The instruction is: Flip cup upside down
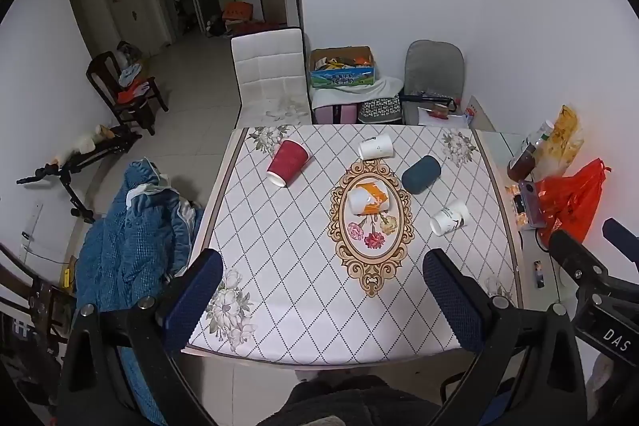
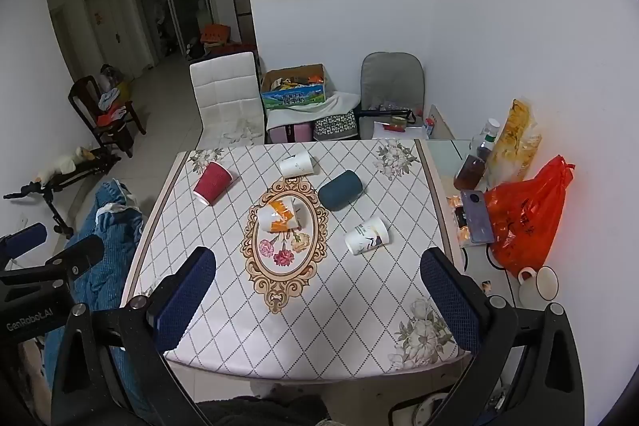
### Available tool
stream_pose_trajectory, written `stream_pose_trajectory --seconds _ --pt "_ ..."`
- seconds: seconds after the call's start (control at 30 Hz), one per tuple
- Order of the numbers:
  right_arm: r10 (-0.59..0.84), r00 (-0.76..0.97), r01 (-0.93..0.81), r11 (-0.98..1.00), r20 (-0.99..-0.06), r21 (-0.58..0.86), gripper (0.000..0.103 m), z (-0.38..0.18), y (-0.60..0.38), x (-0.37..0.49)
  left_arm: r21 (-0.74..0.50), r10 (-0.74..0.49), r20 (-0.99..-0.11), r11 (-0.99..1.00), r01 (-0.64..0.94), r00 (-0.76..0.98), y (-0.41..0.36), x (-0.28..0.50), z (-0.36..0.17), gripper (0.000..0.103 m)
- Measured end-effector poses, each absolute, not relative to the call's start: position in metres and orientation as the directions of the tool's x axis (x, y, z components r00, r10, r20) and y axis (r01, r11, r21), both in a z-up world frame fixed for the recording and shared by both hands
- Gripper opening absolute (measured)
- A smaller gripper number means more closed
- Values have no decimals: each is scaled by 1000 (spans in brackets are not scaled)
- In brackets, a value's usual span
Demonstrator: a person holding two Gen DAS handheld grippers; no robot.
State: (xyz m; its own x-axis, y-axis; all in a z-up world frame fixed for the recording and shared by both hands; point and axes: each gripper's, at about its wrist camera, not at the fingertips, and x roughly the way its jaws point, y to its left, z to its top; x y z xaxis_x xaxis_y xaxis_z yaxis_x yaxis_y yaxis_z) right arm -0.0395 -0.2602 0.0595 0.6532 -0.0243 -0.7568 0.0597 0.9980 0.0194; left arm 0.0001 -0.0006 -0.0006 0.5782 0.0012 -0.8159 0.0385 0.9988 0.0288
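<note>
Several cups lie on their sides on the patterned table [image 1: 299,286]: a red cup [image 1: 288,161] at the far left, a white cup [image 1: 375,147] at the far middle, a dark blue cup [image 1: 421,173], an orange-and-white cup [image 1: 367,200] in the middle and a white printed cup [image 1: 449,217] at the right. The same cups show in the right wrist view: red [image 2: 213,182], white [image 2: 296,164], dark blue [image 2: 340,189], orange-and-white [image 2: 278,217], printed [image 2: 366,235]. My left gripper [image 1: 319,300] and my right gripper [image 2: 319,300] are both open and empty, above the table's near edge.
A red plastic bag [image 2: 527,218], a phone [image 2: 476,215], bottles [image 2: 473,164] and a white mug [image 2: 539,282] crowd the side surface at the right. A blue blanket [image 1: 131,234] lies left of the table. Chairs [image 1: 271,78] and a box [image 1: 343,66] stand beyond the far edge.
</note>
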Motion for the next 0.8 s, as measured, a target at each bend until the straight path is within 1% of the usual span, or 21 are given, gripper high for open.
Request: stream_pose_trajectory --seconds 0.8 --pt "-33 657 68 998 -754 15 103 58 -263 -44 23 -3 -817 999 38 577 -2 5 2 103"
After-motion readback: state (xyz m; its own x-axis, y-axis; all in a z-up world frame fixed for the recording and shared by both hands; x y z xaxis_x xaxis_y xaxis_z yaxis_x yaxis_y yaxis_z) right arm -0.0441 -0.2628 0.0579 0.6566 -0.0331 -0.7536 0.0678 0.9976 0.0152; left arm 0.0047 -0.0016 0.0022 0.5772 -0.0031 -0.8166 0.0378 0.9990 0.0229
